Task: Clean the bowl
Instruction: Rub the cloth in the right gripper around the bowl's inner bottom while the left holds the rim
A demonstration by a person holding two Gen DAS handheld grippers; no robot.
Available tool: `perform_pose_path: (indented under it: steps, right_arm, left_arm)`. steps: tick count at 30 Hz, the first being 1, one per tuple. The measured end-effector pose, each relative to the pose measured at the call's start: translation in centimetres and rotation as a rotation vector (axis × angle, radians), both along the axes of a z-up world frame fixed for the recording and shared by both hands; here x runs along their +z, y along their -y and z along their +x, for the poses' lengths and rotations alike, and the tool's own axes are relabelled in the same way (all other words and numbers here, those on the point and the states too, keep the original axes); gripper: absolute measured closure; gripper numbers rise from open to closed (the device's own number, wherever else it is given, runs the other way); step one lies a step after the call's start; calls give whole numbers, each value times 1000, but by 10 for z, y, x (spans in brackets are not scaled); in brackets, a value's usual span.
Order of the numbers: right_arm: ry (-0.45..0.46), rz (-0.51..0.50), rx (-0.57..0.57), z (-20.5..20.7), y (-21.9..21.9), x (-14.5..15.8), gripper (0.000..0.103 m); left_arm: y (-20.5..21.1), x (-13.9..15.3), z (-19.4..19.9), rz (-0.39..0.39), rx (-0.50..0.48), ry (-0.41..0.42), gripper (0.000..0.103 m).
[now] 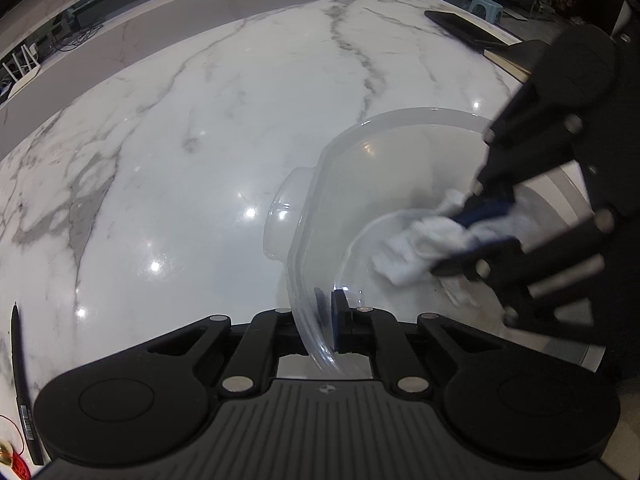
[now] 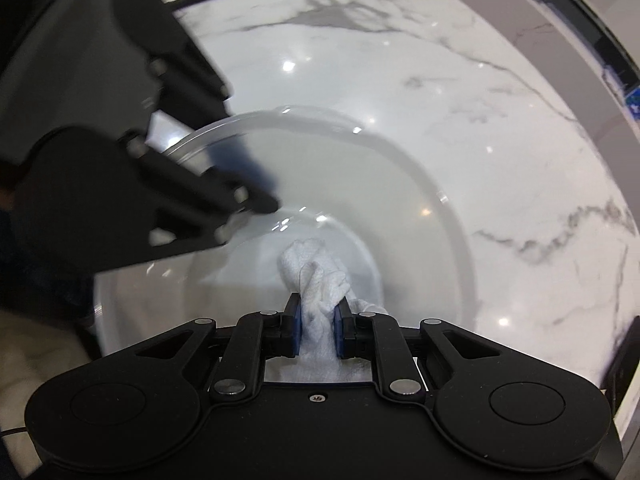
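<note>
From your left wrist, your left claw (image 1: 326,316) is clamped on the near rim of the clear bowl (image 1: 360,168), which stands tilted on the marble table (image 1: 180,120), and inside it your right claw (image 1: 460,240) pinches a white cloth (image 1: 416,248); a pen (image 1: 22,380) lies at the near left edge and a dark tablet (image 1: 464,26) at the far right. From your right wrist, your right claw (image 2: 317,320) is closed tight on the cloth (image 2: 316,276) against the bowl's (image 2: 420,184) bottom, with your left claw (image 2: 256,196) gripping its left rim and the table (image 2: 500,80) spreading beyond.
</note>
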State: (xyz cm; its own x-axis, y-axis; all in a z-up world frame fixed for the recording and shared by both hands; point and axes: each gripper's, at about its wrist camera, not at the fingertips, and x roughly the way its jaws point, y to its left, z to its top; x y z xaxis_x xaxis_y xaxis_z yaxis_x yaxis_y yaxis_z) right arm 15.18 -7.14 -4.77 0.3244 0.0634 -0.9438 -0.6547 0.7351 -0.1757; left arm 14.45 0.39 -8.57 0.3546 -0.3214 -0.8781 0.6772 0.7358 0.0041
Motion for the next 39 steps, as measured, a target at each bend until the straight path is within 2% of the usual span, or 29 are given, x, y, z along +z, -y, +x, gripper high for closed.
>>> perform_pose_path:
  steps: [7, 11, 16, 24, 39]
  right_arm:
    - [22, 56, 58, 0, -9, 0, 89]
    - [-21, 97, 84, -4, -10, 0, 89]
    - [-52, 99, 113, -8, -6, -3, 89]
    - [-106, 35, 115, -13, -5, -5, 89]
    - [-51, -62, 85, -5, -1, -10, 89]
  left_arm:
    - [-1, 0, 3, -5, 6, -8, 96]
    - [-1, 0, 3, -6, 6, -8, 96]
    - [0, 0, 2, -6, 7, -5, 96]
    - [0, -1, 1, -3, 9, 0, 96]
    - [-1, 0, 0, 3, 1, 6, 96]
